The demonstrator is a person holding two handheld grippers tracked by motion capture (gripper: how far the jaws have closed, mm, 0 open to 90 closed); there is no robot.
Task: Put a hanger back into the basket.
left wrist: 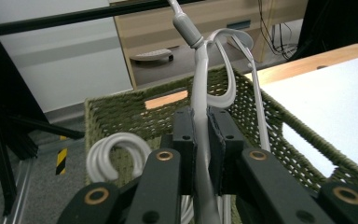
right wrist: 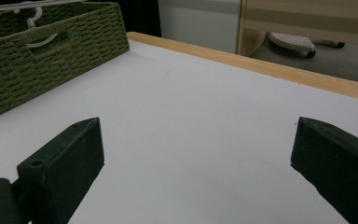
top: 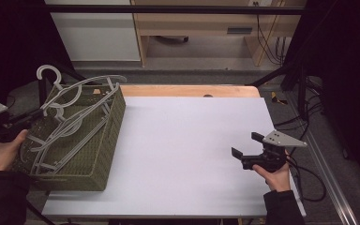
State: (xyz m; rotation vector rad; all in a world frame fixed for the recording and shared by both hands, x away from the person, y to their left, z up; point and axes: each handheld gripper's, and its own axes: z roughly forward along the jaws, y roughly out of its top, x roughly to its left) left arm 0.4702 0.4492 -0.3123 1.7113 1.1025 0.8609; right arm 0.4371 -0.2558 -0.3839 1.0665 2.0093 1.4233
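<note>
I'm clamping the left gripper [left wrist: 200, 140] on a grey hanger [left wrist: 201, 88] over the green basket [top: 115, 122], frame left; more hangers [top: 65, 133] crowding underneath. Right gripper [top: 244, 146] is resting agape, lower right.

Overhead view; two close gripper views

Table [top: 187, 154]: I see its white top across the middle of the frame, a wooden edge strip along the far side.
Cabinet [top: 201, 23]: I see pale wood at the top centre, beyond the table.
White panel [top: 93, 33]: upper left, beside the cabinet.
Cables [top: 267, 42]: I see dark ones hanging at the upper right.
Rail [top: 328, 183]: metal, lower right.
</note>
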